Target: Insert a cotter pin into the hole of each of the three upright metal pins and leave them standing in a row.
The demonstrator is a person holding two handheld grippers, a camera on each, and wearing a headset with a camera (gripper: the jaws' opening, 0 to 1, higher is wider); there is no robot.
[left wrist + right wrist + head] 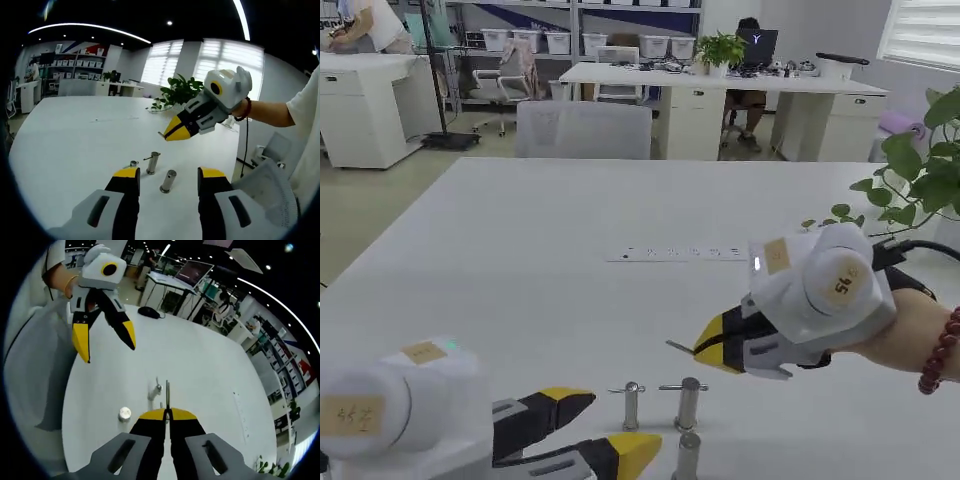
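- Left tool [598,425], grey-bodied with yellow-and-black tips, hangs low over the white surface [550,260], jaws spread and nothing between them.
- Just ahead of its gap stands the bare-topped upright silver metal pin [168,181]. In the left gripper view it sits almost dead centre between the two tips, apart from both.
- Beyond that one, farther from the left tool, stand the second upright silver pin [152,162] and the third upright silver pin [133,163]. Each seems to carry a thin wire across its head, so two of three look done.
- Right tool [705,345], same make, is raised and clenched on the thin silver cotter pin [167,390], whose shaft juts out past the tips roughly level, pointing toward the left tool.
- From the right tool the bare-topped pin lies below and ahead. Its axis is upright and the wire's level, so the wire must drop and enter side-on. Which way the hole faces I cannot tell. The left tool is nearer, well placed to steady it.
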